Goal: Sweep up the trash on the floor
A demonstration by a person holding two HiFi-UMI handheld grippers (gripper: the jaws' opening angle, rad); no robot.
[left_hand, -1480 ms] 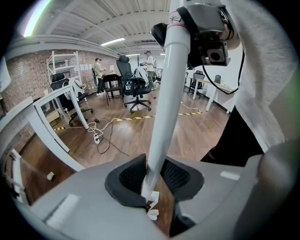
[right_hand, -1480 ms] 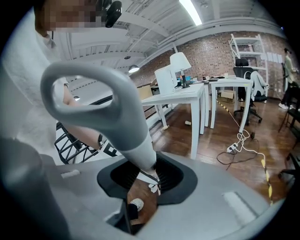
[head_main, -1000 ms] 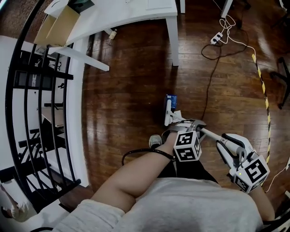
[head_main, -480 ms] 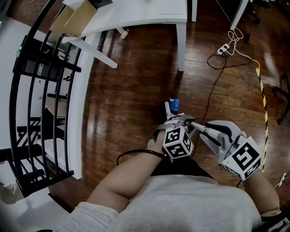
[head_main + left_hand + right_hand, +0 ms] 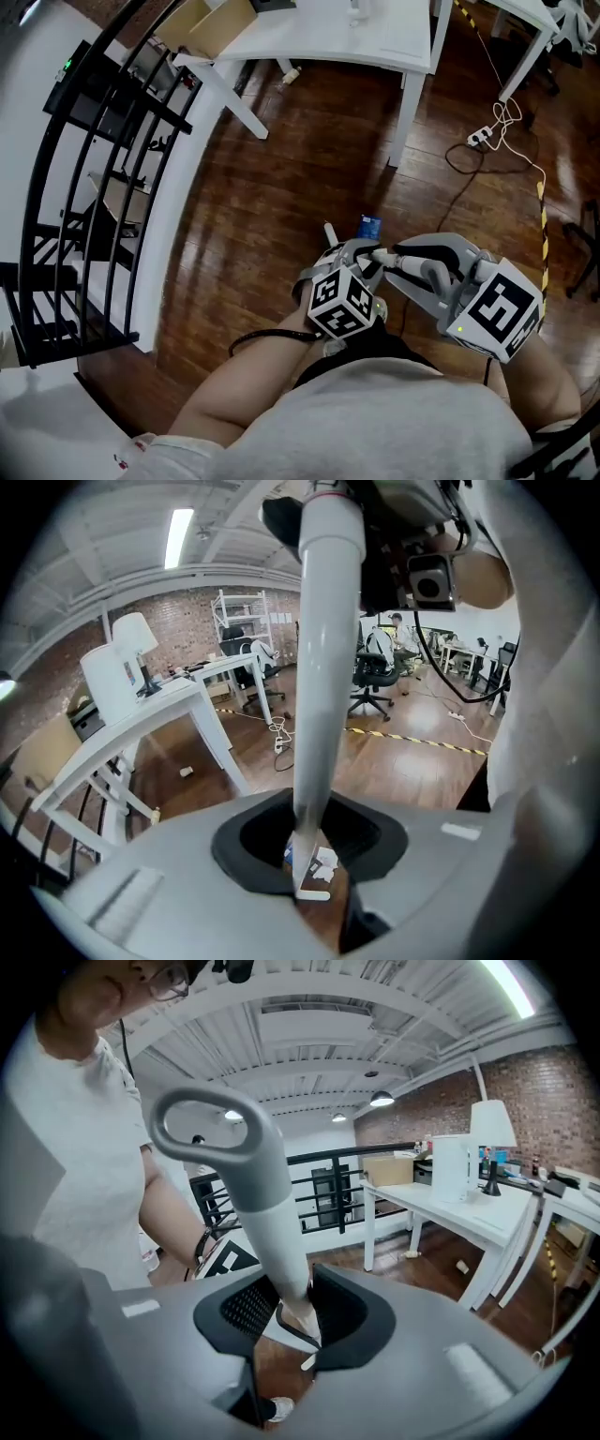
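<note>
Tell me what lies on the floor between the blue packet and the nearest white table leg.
Nothing: the head view shows only bare wooden floor between the blue packet and the table leg.

The white pole [image 5: 323, 658] runs past the left gripper view's top edge. In the head view the blue object [image 5: 369, 226] on the floor [image 5: 281, 187] is too small to identify, and the top edge cuts the table [image 5: 394, 42].

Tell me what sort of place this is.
Probably an open-plan office in a loft-style building: white desks, office chairs further back, a brick wall, and a black railing beside the wood floor.
</note>
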